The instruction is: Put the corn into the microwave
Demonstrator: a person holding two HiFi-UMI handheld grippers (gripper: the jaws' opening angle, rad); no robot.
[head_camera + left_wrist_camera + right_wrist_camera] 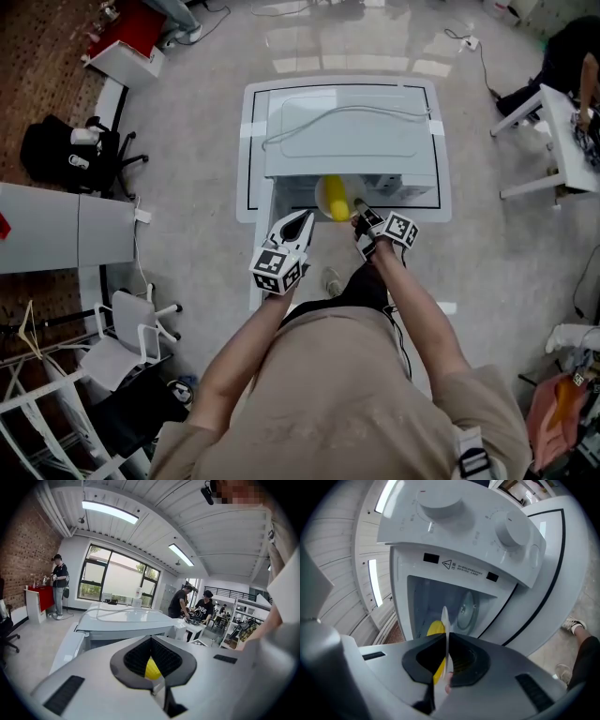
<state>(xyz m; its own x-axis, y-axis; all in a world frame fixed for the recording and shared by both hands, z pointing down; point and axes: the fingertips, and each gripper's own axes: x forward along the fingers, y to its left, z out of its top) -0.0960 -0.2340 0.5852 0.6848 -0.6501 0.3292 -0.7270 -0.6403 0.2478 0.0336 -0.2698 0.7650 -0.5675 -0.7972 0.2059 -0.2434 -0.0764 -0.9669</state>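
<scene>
- A white microwave (pixel 347 141) is seen on a white table (pixel 251 150) with a black line marked round it; a pale cable (pixel 319 120) is laid in a loop on the microwave's top.
- The right gripper (pixel 360 206) is held at the near front of the microwave; in the right gripper view its jaws are closed tight on the thin rim of a white plate (pixel 445 620), which is seen edge-on between the pads.
- The corn (pixel 335 199) is carried on that plate, yellow, to the left of the right gripper's tips; it is placed at the mouth of the open cavity (pixel 423 603); whether it is already past the threshold cannot be told.
- Two round knobs (pixel 513 529) are shown on the control panel beside the cavity.
- The left gripper (pixel 302 221) is held just left of the corn and near to it; its jaws are brought together, and only a patch of yellow is seen through the gap behind the pads; no grip on anything is shown.
- Several people are seen standing far off in the left gripper view.
</scene>
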